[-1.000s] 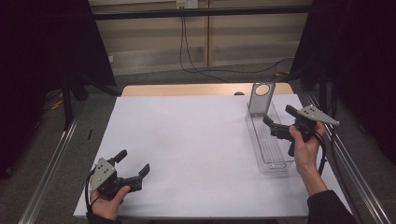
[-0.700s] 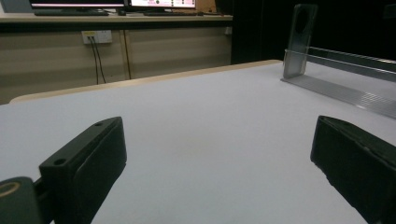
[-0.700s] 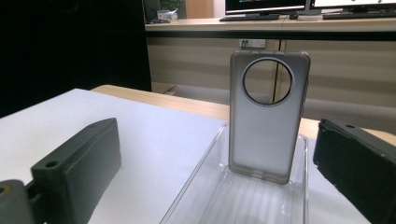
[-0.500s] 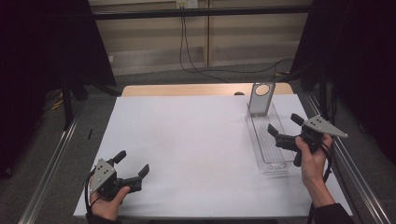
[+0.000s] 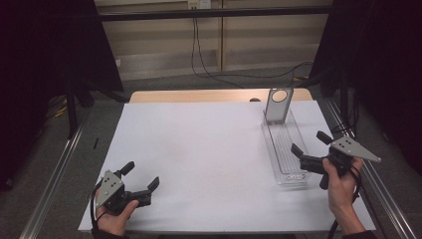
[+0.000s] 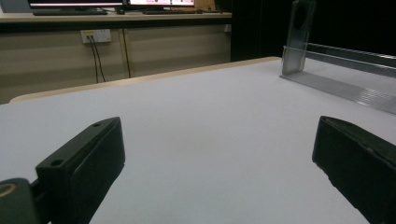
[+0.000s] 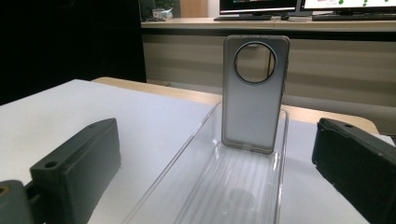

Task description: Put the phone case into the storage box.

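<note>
From the high view, a white sheet [image 5: 214, 159] covers the table, with a strip of bare wood [image 5: 199, 95] showing along the far edge and metal rails [image 5: 50, 184] running down both sides; dark curtains close in left and right, and cables hang down a pale wall at the back. The left gripper [image 5: 142, 179] rests at the near left corner of the sheet, jaws spread wide and holding nothing, with a broad bare stretch of white around it and on toward the right. The right gripper [image 5: 311, 144] hovers at the near right, jaws also wide and empty, just beside the near end of a clear plastic tray [image 5: 286, 149] that runs near to far along the right side. A grey phone case [image 5: 277, 105] with a round hole stands upright at the tray's far end. In the left gripper view, the two black jaws stand wide apart over bare white surface, and the tray [image 6: 345, 88] and case [image 6: 299, 32] sit far off to the right, close to the wooden edge; monitors line a counter behind. In the right gripper view, the jaws frame the tray [image 7: 233, 186], ribbed on its floor, with the case [image 7: 254, 93] upright at the far end. No writing can be read anywhere.
</note>
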The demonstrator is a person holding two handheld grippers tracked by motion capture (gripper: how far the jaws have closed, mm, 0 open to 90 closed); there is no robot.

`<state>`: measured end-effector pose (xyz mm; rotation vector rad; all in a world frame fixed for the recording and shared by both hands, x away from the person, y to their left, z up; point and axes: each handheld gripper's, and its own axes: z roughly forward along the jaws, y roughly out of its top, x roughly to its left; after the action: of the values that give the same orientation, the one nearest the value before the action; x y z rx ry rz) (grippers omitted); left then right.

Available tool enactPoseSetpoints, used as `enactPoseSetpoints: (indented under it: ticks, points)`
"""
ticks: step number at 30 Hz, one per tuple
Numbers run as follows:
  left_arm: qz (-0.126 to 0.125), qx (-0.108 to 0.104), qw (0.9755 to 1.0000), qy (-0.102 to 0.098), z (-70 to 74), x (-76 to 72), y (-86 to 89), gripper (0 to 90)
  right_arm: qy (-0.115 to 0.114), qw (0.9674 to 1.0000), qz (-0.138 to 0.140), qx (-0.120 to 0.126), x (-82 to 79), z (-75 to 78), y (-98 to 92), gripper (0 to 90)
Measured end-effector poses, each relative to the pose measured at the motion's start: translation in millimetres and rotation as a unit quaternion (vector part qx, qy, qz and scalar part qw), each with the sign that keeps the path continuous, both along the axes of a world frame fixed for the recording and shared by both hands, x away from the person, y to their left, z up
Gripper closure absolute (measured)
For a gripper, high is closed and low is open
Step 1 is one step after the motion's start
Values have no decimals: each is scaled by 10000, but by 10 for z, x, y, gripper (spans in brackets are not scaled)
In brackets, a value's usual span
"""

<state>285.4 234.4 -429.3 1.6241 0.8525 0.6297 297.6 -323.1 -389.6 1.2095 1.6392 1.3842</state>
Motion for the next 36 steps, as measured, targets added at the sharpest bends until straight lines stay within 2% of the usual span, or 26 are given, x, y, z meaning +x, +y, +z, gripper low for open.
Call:
enactPoseSetpoints:
  ticks: [7,12,24,36]
  points:
    - [-2,-38,10000,20,4,-8,13,21,14,10000,-28,-47,-95,-51,-15,7]
    - [11,19,10000,-14,14,-19,11,21,35,10000,-72,-25,-149,-106,-44,7]
    - [13,-67,10000,-1,19,-50,-5,23,62,9999,-124,-54,-322,-214,-65,7]
    - [70,-77,9999,-37,25,-55,13,23,118,9996,-257,22,-507,-335,-118,7]
